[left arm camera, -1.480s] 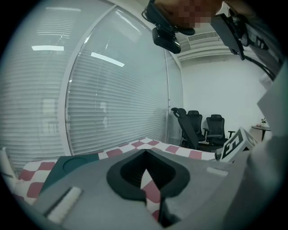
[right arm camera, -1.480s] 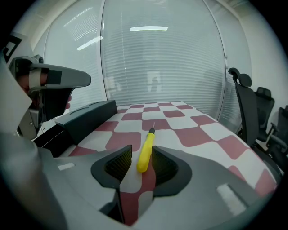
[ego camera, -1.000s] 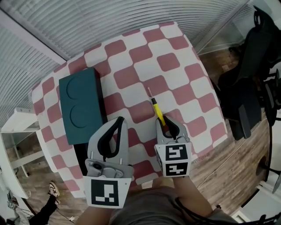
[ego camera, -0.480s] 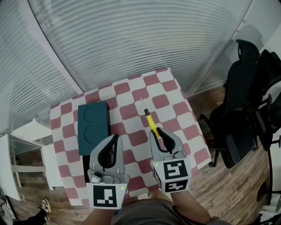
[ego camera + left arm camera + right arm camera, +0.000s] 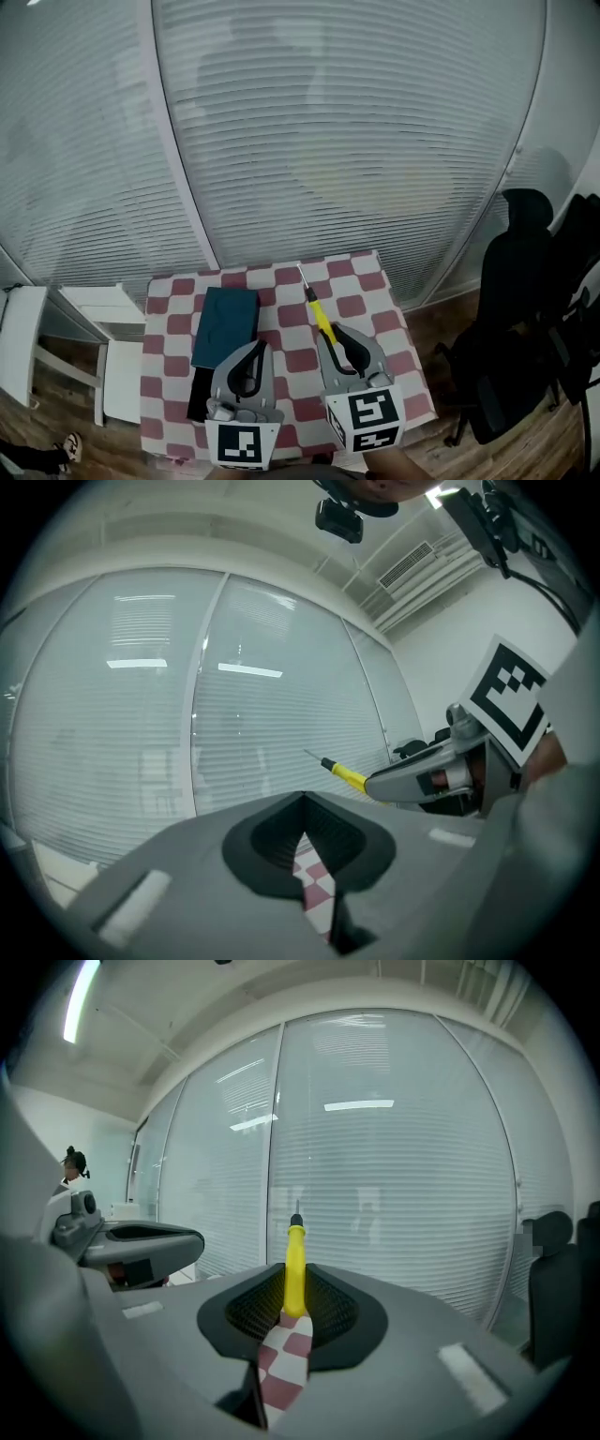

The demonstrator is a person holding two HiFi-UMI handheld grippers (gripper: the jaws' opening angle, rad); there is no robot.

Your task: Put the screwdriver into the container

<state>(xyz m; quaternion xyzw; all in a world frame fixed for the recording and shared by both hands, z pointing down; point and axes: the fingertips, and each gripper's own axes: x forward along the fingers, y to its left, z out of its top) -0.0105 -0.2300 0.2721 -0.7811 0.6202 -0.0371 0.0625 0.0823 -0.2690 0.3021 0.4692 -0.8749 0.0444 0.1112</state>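
Observation:
A yellow-handled screwdriver (image 5: 321,317) sticks out forward from my right gripper (image 5: 330,336), which is shut on its handle, high above the table. In the right gripper view the screwdriver (image 5: 294,1265) rises from between the jaws, its metal tip toward the glass wall. My left gripper (image 5: 255,349) hangs beside it, shut with nothing in it; in the left gripper view (image 5: 302,803) only a thin slit shows the cloth below. The teal container (image 5: 225,324) lies on the left of the red-and-white checkered table (image 5: 375,314), a black part (image 5: 197,398) at its near end.
A glass wall with blinds (image 5: 337,141) stands behind the table. A black office chair (image 5: 525,309) is to the right, a white shelf unit (image 5: 84,328) to the left. Wooden floor (image 5: 441,328) surrounds the table.
Both grippers have risen well above the table, the right one carrying the screwdriver. The table now looks smaller and farther below, and more of the glass wall fills the head view.

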